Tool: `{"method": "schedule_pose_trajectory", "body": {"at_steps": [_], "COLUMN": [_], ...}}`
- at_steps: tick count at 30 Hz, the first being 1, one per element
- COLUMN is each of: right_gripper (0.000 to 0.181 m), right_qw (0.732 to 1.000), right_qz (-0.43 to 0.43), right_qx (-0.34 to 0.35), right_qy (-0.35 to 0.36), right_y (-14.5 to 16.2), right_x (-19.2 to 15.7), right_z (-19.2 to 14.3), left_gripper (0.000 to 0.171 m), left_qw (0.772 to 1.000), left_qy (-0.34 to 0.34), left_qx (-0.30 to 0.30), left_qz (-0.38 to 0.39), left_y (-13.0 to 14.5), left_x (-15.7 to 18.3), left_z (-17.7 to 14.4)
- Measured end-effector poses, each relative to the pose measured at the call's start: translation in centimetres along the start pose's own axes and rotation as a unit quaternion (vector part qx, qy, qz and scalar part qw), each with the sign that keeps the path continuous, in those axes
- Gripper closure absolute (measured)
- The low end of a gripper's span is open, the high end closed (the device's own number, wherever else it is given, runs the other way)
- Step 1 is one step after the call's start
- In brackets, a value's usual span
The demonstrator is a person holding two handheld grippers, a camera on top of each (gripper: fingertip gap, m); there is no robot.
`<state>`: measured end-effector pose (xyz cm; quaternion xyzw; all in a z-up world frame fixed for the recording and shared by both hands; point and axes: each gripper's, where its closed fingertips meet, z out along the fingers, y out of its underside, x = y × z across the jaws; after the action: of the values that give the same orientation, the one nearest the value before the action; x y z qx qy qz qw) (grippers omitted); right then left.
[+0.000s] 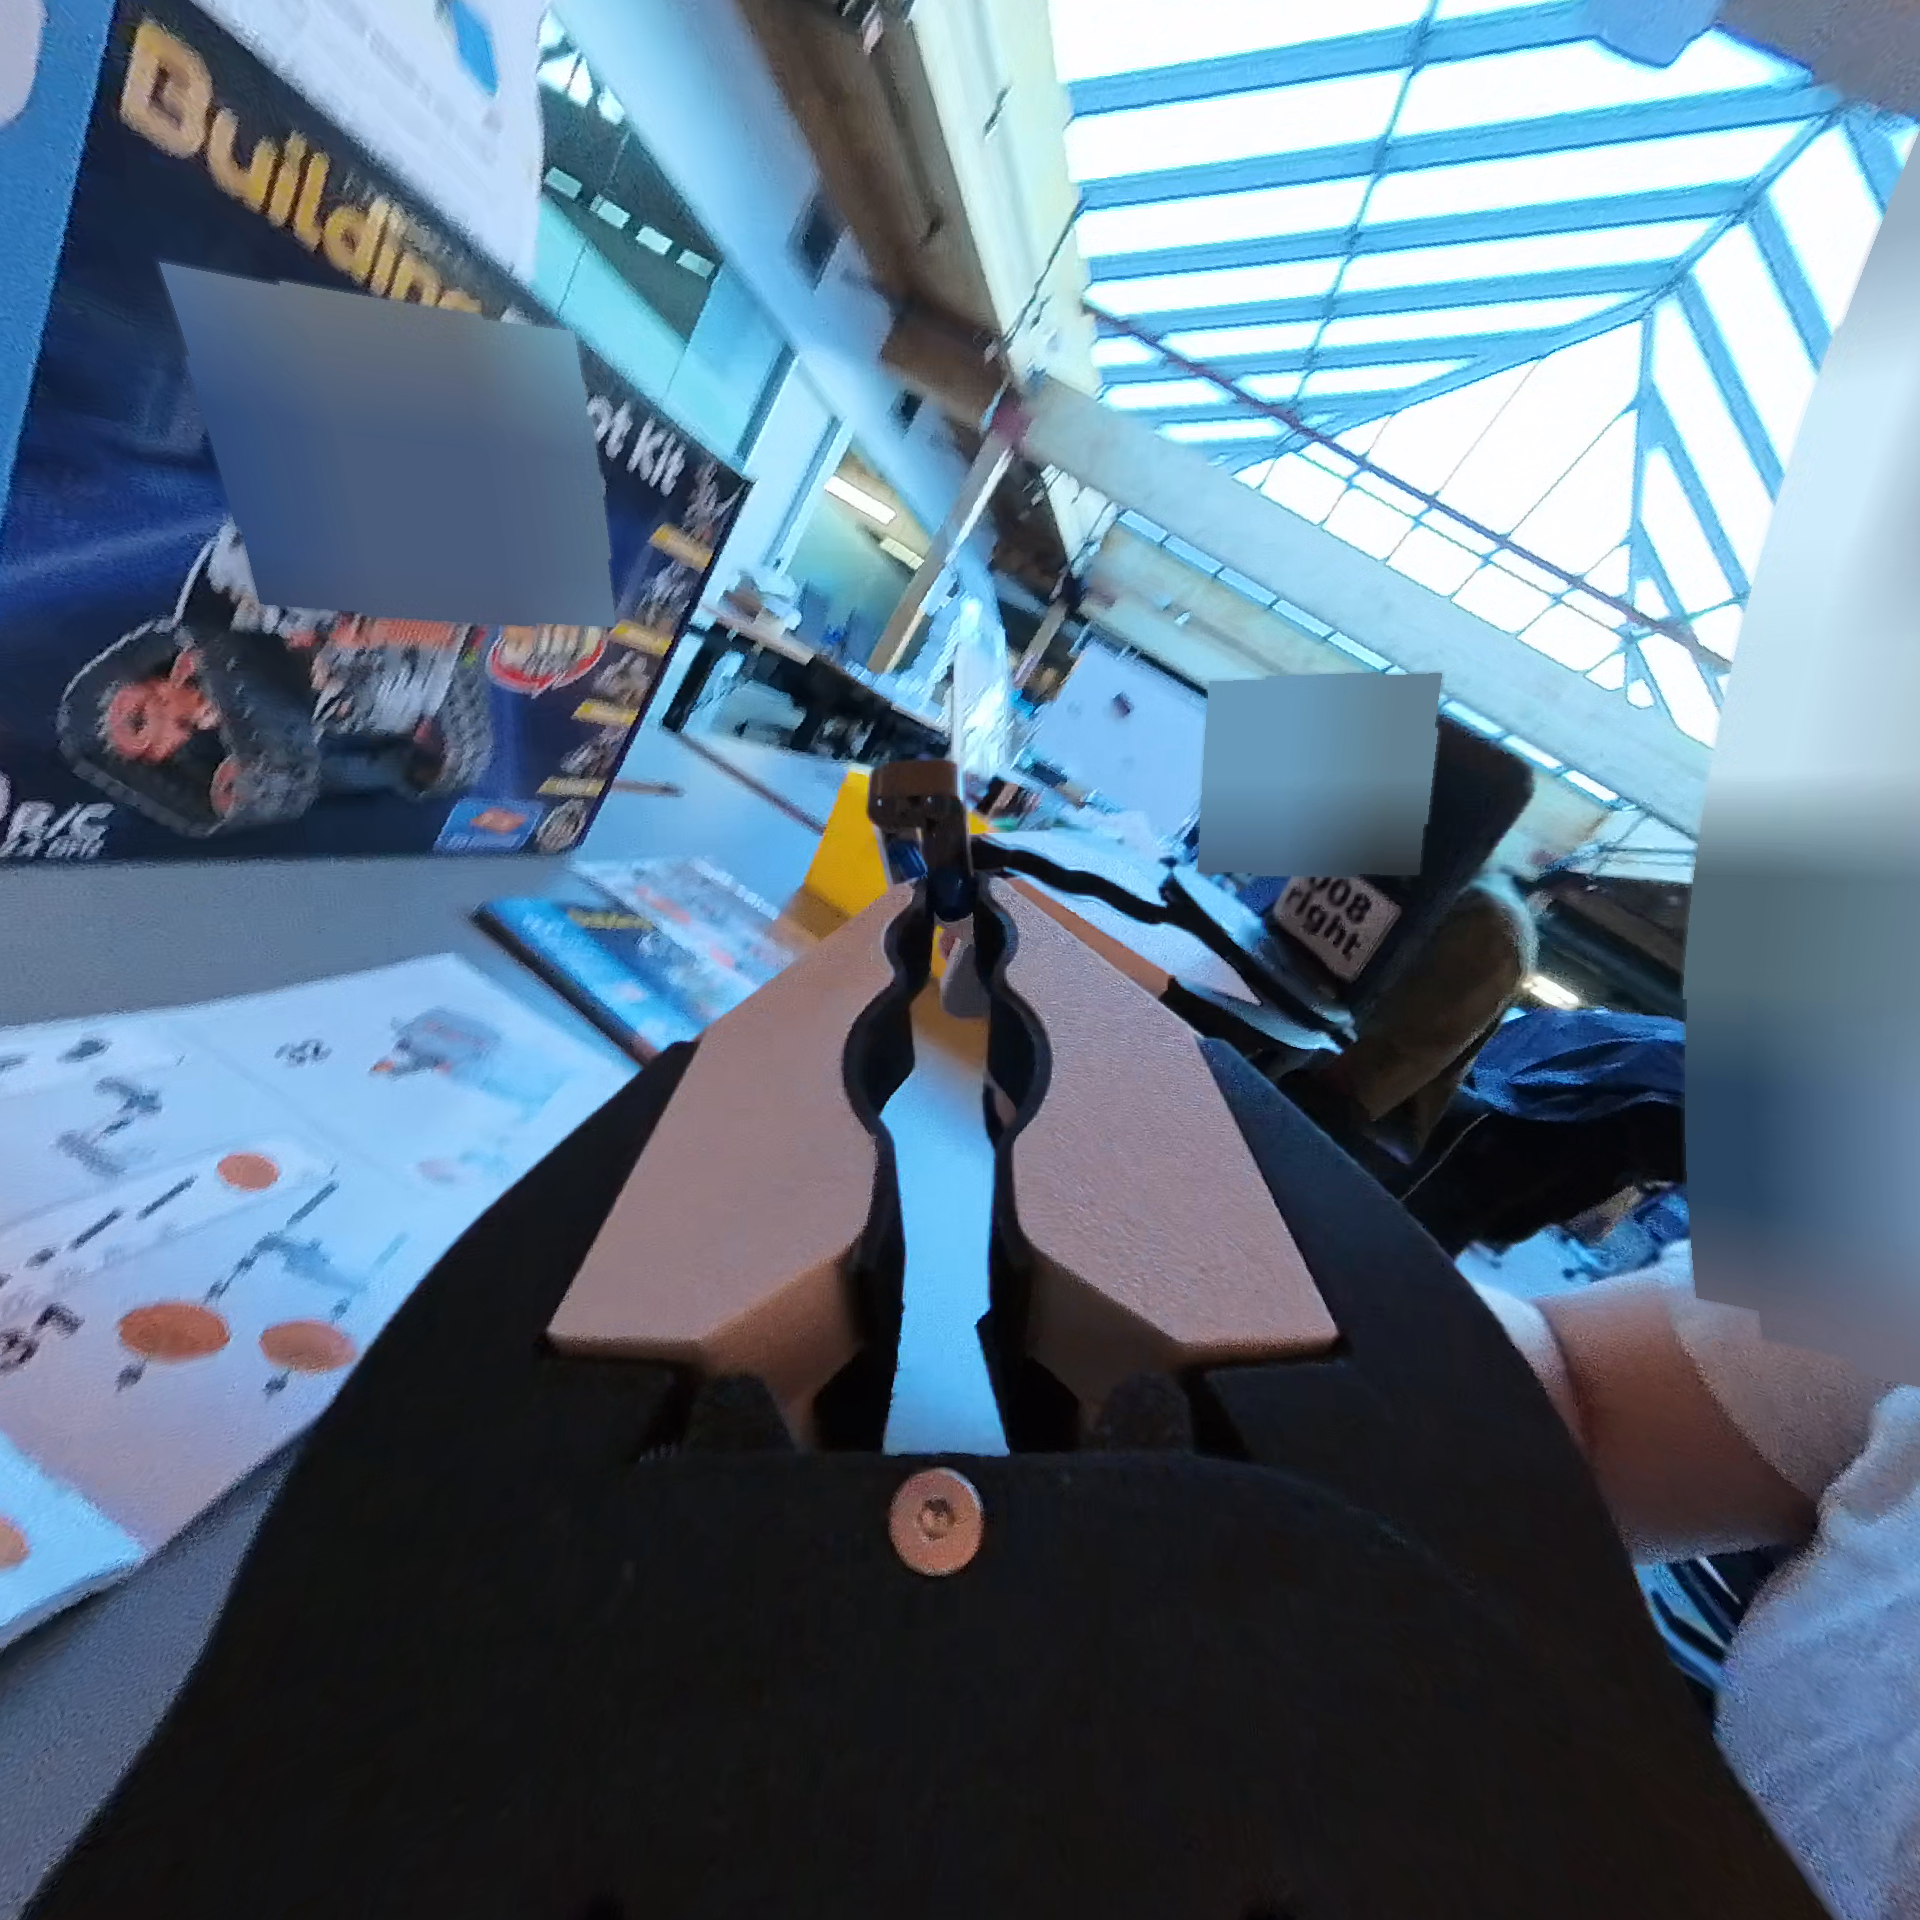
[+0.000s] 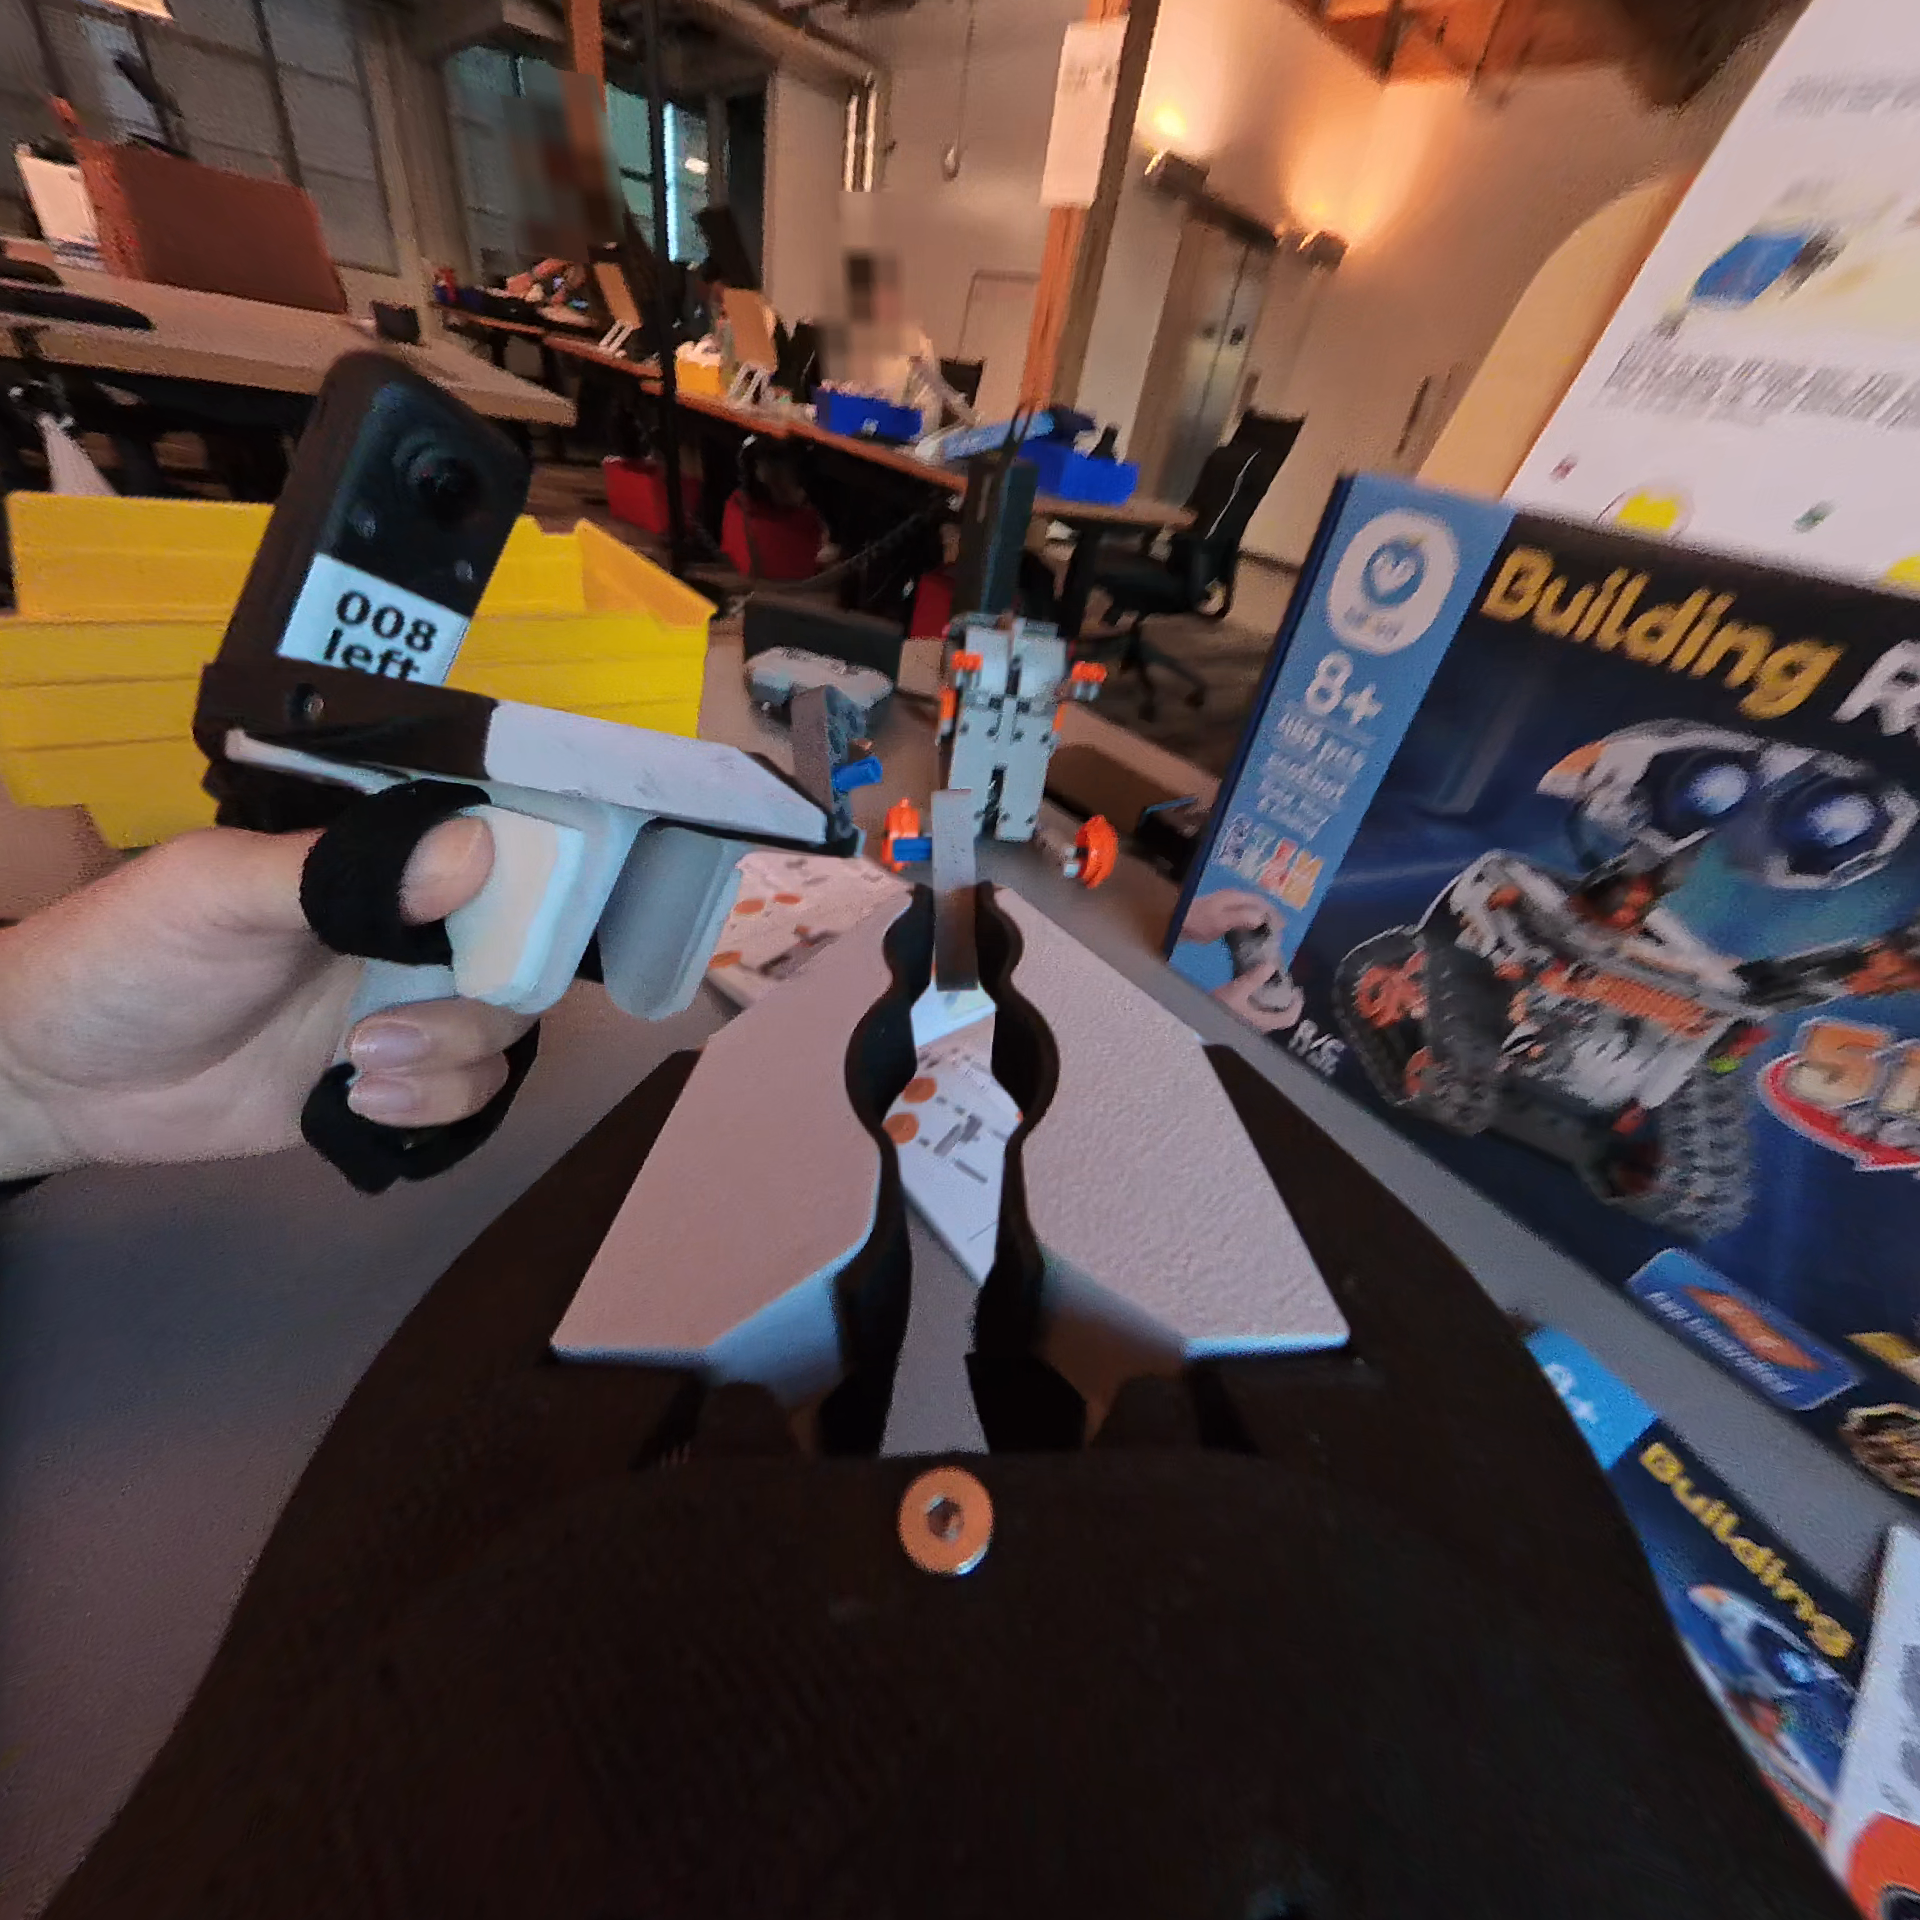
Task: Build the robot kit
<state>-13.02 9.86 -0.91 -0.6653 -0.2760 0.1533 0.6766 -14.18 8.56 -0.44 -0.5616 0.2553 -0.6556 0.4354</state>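
My left gripper [image 1: 948,904] is shut on a small grey block [image 1: 914,795] with a blue pin [image 1: 940,888], which sticks up past the tips. In the right wrist view the left gripper [image 2: 836,826] is held up by a hand [image 2: 156,997], with the same block [image 2: 821,738] at its tips. My right gripper [image 2: 951,935] is shut on a flat grey beam [image 2: 954,883] that stands upright between the pads. The two held pieces are close together, a little apart. A part-built grey and orange model [image 2: 1003,717] stands on the table behind them.
A dark blue kit box [image 2: 1558,894] stands upright on the right; it also shows in the left wrist view [image 1: 312,520]. An open instruction booklet [image 1: 260,1164] lies on the grey table [image 2: 260,1351]. Yellow bins [image 2: 582,634] are stacked at the back left. A sleeved arm [image 1: 1818,1507] is near. My two grippers' fingertips are within a few centimetres of each other.
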Motion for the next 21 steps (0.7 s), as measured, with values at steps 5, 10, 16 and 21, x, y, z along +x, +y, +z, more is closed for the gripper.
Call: {"method": "schedule_pose_trajectory", "body": {"at_steps": [5, 10, 16, 21], "right_gripper": [0.175, 0.175, 0.175, 0.175], "right_qw": [0.998, 0.997, 0.997, 0.995], "right_qz": [-0.017, -0.017, -0.045, -0.084], "right_qx": [0.055, 0.072, 0.062, 0.055], "right_qy": [0.021, 0.013, 0.018, 0.023], "right_y": [-2.5, -3.0, -2.8, -2.5], "right_x": [0.0, -0.5, -1.1, -1.4], "right_z": [-1.3, -1.6, -1.4, -1.1], "left_gripper": [0.167, 0.168, 0.168, 0.168], "left_qw": [0.998, 0.997, 0.996, 0.997], "left_qy": [0.047, 0.055, 0.057, 0.052], "left_qx": [0.024, 0.038, 0.038, 0.031], "left_qz": [0.036, 0.047, 0.051, 0.051], "left_y": [-0.9, -1.2, -1.1, -0.9], "left_x": [1.8, 2.4, 2.5, 2.5], "left_z": [-0.2, -0.2, -0.1, 0.0]}}
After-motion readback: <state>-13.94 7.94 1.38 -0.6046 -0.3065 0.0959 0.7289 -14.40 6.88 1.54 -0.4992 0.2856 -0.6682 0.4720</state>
